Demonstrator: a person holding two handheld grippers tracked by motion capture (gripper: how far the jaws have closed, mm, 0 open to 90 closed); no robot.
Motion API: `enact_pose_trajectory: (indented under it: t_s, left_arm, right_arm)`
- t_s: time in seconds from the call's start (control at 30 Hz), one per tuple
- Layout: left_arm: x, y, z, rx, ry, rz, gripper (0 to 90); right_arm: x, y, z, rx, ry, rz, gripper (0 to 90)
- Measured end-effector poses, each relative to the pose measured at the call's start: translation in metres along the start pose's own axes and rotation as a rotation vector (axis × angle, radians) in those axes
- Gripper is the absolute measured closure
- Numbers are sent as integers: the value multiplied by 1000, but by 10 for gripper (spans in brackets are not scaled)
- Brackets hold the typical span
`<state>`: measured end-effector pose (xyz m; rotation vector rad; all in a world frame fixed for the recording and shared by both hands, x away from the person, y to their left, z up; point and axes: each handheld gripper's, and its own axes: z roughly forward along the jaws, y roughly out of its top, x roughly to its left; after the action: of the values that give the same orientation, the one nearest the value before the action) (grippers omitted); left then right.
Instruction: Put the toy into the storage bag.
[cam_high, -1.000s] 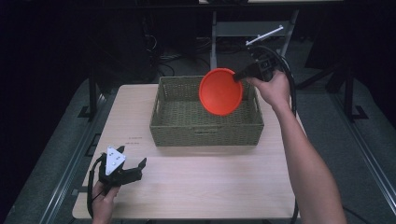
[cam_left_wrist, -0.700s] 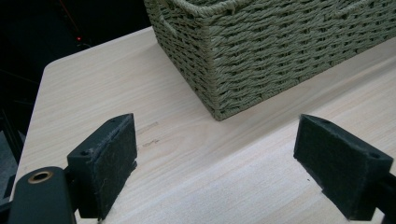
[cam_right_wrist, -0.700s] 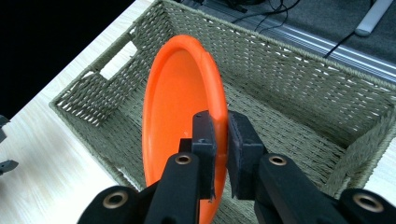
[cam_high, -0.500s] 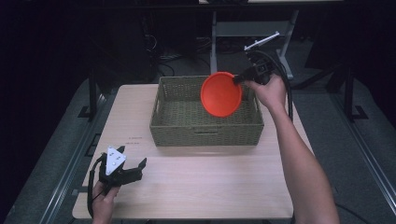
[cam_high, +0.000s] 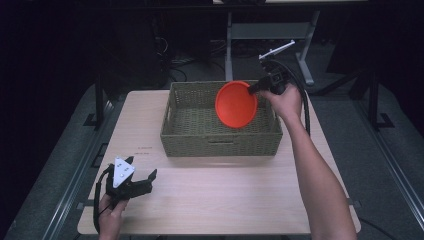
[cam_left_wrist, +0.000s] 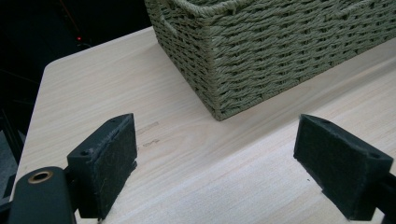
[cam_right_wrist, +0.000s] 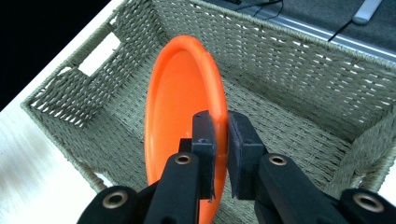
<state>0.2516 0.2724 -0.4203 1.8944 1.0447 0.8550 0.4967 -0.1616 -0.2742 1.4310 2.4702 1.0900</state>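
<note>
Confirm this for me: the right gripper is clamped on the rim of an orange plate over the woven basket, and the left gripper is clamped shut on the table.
One thing is wrong: the left gripper is open, its jaws wide apart with nothing between them, as the left gripper view shows. The right gripper does clamp the orange plate by its rim over the woven basket.

Orange plate (cam_high: 236, 105), round and shallow with a raised rim, smooth and glossy. It is held on edge, nearly upright, its hollow face turned toward the near-left, clear of the basket floor. Its right rim is pinched between the pads of the right tongs (cam_right_wrist: 223, 140). Woven green basket (cam_high: 220, 140), rectangular, open-topped, with handle slots, stands on the desk (cam_high: 225, 200) beneath the plate.
</note>
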Motion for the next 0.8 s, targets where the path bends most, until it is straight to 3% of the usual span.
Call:
enact_pose_trajectory:
  t_s: [0.43,0.8]
  left_arm:
    - [0,0,0,1,0,0,128]
    - [0,0,0,1,-2,1,128]
  right_arm:
    - [-4,-6,16,19,-25,7,819]
    - [-2,-15,43,87,-57,-1,816]
